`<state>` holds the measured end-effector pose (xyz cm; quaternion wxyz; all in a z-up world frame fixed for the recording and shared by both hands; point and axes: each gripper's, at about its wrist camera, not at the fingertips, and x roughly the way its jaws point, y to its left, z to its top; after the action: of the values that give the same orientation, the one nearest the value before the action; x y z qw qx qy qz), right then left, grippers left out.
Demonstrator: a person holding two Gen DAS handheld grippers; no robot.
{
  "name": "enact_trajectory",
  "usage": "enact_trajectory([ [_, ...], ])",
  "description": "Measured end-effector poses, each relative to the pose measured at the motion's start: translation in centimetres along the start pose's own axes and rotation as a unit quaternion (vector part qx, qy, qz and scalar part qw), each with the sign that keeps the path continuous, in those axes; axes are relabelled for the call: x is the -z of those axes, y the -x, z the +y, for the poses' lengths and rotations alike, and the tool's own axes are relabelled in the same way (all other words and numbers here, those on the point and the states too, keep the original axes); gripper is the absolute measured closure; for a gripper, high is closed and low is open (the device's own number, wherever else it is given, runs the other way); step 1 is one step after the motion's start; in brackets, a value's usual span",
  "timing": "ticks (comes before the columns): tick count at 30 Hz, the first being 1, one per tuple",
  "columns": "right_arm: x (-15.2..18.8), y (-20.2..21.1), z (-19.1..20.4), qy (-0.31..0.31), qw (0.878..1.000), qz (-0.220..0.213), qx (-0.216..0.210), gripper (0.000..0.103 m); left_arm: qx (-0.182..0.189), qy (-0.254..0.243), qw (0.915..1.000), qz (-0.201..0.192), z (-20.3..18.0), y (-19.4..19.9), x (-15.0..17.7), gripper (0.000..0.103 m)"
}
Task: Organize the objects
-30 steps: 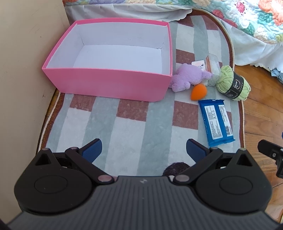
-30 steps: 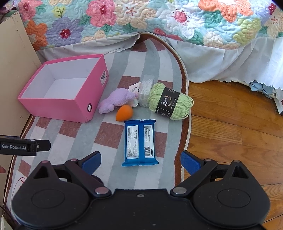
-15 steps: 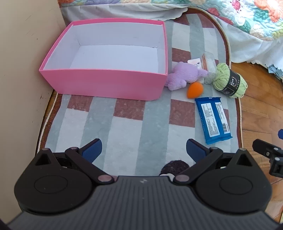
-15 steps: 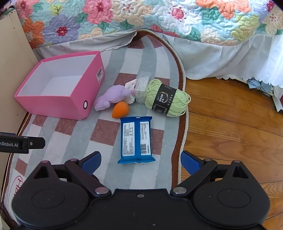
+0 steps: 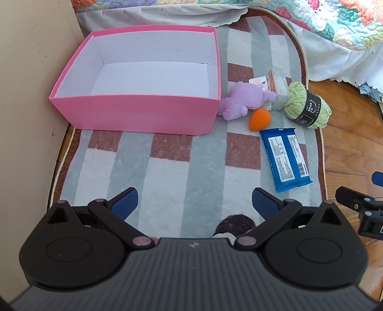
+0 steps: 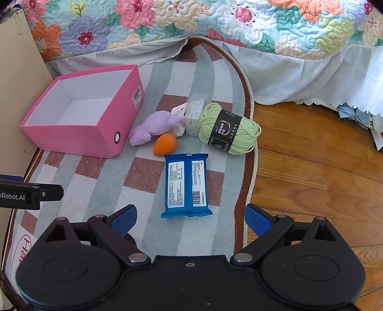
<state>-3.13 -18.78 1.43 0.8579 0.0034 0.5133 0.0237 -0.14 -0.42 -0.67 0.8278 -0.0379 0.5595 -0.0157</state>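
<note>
An empty pink box (image 5: 134,112) (image 6: 79,138) stands on a striped rug. Right of it lie a purple plush toy (image 5: 241,100) (image 6: 153,126), an orange sponge egg (image 5: 259,119) (image 6: 165,144), a green yarn skein (image 5: 306,107) (image 6: 227,128), a clear packet (image 5: 278,88) (image 6: 195,114) and a blue wipes pack (image 5: 284,159) (image 6: 186,185). My left gripper (image 5: 195,203) is open and empty over the rug, in front of the box. My right gripper (image 6: 190,217) is open and empty just short of the wipes pack.
A beige wall or cabinet side (image 5: 31,95) borders the rug on the left. A bed with a floral quilt (image 6: 191,21) and white skirt closes the far side. Wooden floor (image 6: 311,167) lies to the right of the rug's edge.
Both grippers have drawn back slightly and shifted; the objects sit a little farther left in the right wrist view. Nothing was grasped or moved.
</note>
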Motion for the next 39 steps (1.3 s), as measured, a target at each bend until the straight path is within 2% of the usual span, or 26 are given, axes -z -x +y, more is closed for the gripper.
enact_trajectory([
  [8,0.0,-0.1,-0.1,-0.001,1.0,0.0,-0.001,0.005,0.005,-0.003,1.0,-0.007,0.1,0.3,-0.1,0.0],
  [17,0.2,-0.3,-0.3,-0.003,1.0,0.005,-0.003,0.005,0.009,-0.011,0.9998,0.011,-0.7,-0.4,0.4,0.0],
  [19,0.2,-0.4,-0.5,-0.007,1.0,0.005,-0.008,0.005,0.006,-0.02,0.9997,0.016,-1.0,-0.7,0.6,0.0],
  [23,0.3,-0.3,-1.1,-0.006,1.0,-0.005,-0.015,0.005,-0.016,-0.058,0.9982,-0.002,-2.1,-0.5,0.4,0.0],
  [26,0.1,0.3,-1.6,0.022,0.999,-0.034,0.002,0.005,-0.01,-0.079,0.9966,-0.022,-2.4,0.1,-0.5,0.0],
  [29,-0.2,1.3,-2.6,0.053,0.995,-0.085,0.012,0.005,-0.018,-0.114,0.992,-0.051,-2.9,0.8,-1.9,0.001],
  [32,0.2,1.4,-3.5,0.088,0.987,-0.136,0.011,0.005,0.007,-0.147,0.9841,-0.1,-3.6,1.7,-3.3,0.0],
  [34,0.1,0.4,-3.9,0.112,0.986,-0.127,0.014,0.005,0.015,-0.158,0.9792,-0.126,-4.2,2.0,-4.2,0.0],
  [36,0.2,-1.1,-4.3,0.12,0.989,-0.086,-0.002,0.005,0.023,-0.165,0.9755,-0.143,-4.9,1.8,-5.0,0.0],
  [39,0.3,-3.1,-5.8,0.063,0.996,-0.035,-0.052,0.005,0.056,-0.19,0.968,-0.154,-6.2,1.0,-5.9,0.0],
])
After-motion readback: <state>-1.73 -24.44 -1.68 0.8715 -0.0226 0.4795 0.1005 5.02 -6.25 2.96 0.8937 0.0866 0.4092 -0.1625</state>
